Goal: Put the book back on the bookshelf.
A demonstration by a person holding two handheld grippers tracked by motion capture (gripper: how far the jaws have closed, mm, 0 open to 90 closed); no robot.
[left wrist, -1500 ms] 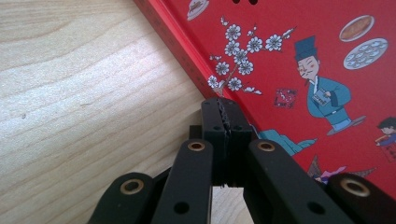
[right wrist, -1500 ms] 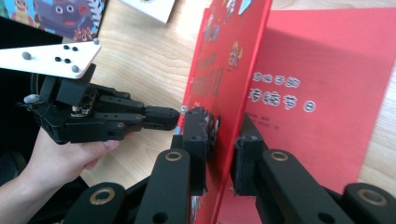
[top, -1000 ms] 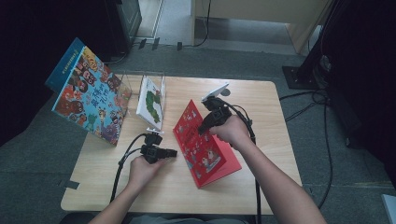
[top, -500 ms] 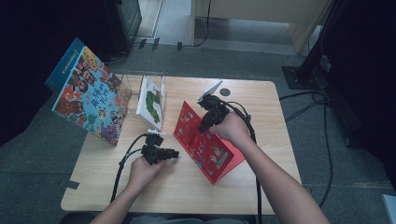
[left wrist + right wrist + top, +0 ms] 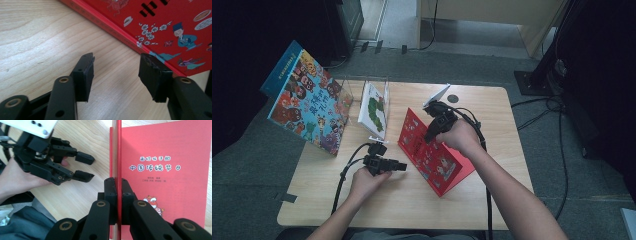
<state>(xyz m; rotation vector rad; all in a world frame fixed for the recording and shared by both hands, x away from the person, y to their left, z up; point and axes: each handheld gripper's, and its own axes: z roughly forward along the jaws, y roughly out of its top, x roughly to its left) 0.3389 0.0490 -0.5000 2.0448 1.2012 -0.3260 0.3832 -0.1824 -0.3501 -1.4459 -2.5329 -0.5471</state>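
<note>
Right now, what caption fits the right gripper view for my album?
Right gripper clamps the thin red picture book's cover upright, while the left gripper waits open over the pale wooden table.

Bare wood of the desk (image 5: 412,200) lies open along the near edge and between the left hand-held gripper (image 5: 404,165) and the red book (image 5: 437,160), which stands tilted on its edge as a wall across the middle. The right hand-held gripper (image 5: 428,137) clamps that book's upper edge, blocking passage over it. Behind, the white book (image 5: 374,110) in the clear stand (image 5: 362,82) and the large colourful book (image 5: 309,107) bar the far left. The right strip of desk beyond the red book stays free.
</note>
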